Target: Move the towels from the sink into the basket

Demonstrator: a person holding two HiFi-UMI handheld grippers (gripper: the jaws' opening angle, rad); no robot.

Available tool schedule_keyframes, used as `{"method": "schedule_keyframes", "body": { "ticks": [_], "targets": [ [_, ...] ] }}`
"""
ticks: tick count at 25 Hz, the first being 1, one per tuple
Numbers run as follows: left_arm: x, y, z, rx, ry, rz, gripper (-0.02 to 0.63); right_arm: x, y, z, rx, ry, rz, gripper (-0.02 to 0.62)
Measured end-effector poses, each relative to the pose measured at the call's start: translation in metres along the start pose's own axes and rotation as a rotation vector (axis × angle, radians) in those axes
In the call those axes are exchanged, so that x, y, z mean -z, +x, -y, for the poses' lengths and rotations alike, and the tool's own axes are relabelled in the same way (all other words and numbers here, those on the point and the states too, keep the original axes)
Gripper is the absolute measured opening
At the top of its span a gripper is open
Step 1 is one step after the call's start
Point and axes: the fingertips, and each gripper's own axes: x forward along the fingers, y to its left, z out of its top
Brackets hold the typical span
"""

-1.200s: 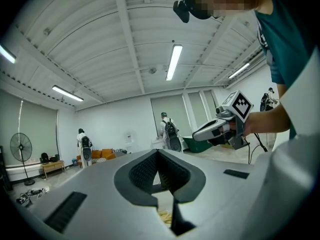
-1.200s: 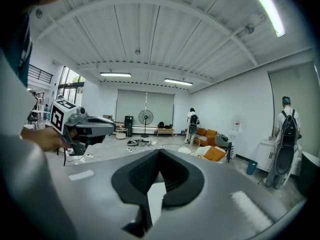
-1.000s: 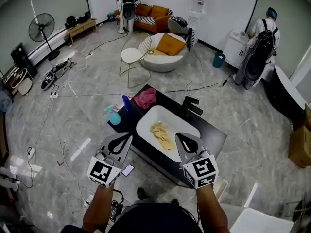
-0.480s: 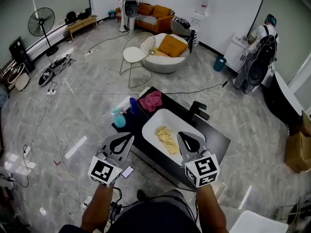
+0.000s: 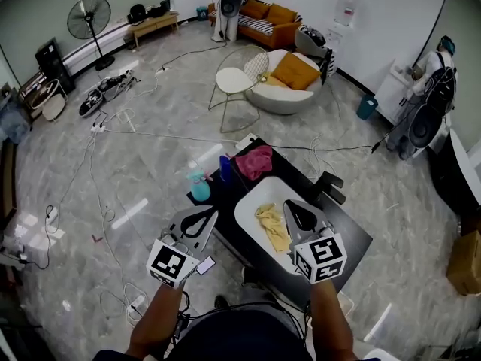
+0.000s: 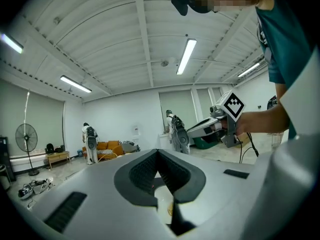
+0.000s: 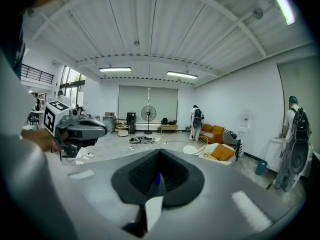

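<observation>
A yellow towel (image 5: 273, 227) lies crumpled in the white sink (image 5: 252, 205), which is set in a black counter (image 5: 353, 235). A pink towel (image 5: 255, 162) lies on the counter's far corner. My left gripper (image 5: 211, 215) is shut and empty, hovering off the counter's near left edge. My right gripper (image 5: 288, 205) is shut and empty too, its tip over the sink's right side beside the yellow towel. The left gripper view shows shut jaws (image 6: 159, 157) and the right gripper (image 6: 216, 126); the right gripper view shows shut jaws (image 7: 159, 156) and the left gripper (image 7: 75, 129). No basket is clearly visible.
A teal spray bottle (image 5: 199, 187) and a blue bottle (image 5: 225, 168) stand at the counter's left corner, and a black faucet (image 5: 332, 186) behind the sink. Cables (image 5: 113, 201) run over the floor. A wire chair (image 5: 237, 81) and a person (image 5: 427, 119) are further off.
Both grippers have moved forward toward the sink, still shut. The counter and sink have come nearer in the head view, and the right gripper's tip now overlaps the sink.
</observation>
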Motion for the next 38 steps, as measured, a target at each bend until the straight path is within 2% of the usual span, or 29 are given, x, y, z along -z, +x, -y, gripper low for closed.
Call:
{"method": "schedule_keyframes", "body": {
  "ticks": [7,17,24,28,36,38],
  "targets": [
    [0.014,0.065,-0.015,-0.007,-0.009,-0.038,0.006,0.007,0.054,0.046,-0.053,-0.006,-0.021,0.009],
    [0.076,0.164,-0.033,0.009,-0.085,-0.116,0.006,0.048,0.128,0.121,-0.079,-0.001,-0.089,0.011],
    [0.142,0.218,-0.035,0.036,-0.153,-0.203,0.006,0.088,0.178,0.152,-0.082,0.035,-0.131,0.011],
    [0.187,0.253,-0.040,0.024,-0.198,-0.253,0.012,0.123,0.214,0.172,-0.094,0.045,-0.169,0.011],
    [0.274,0.300,-0.054,-0.066,-0.251,-0.361,0.162,0.192,0.270,0.188,-0.141,0.059,-0.250,0.017],
    [0.293,0.310,-0.061,-0.089,-0.253,-0.379,0.186,0.209,0.285,0.190,-0.156,0.055,-0.270,0.060]
  ]
}}
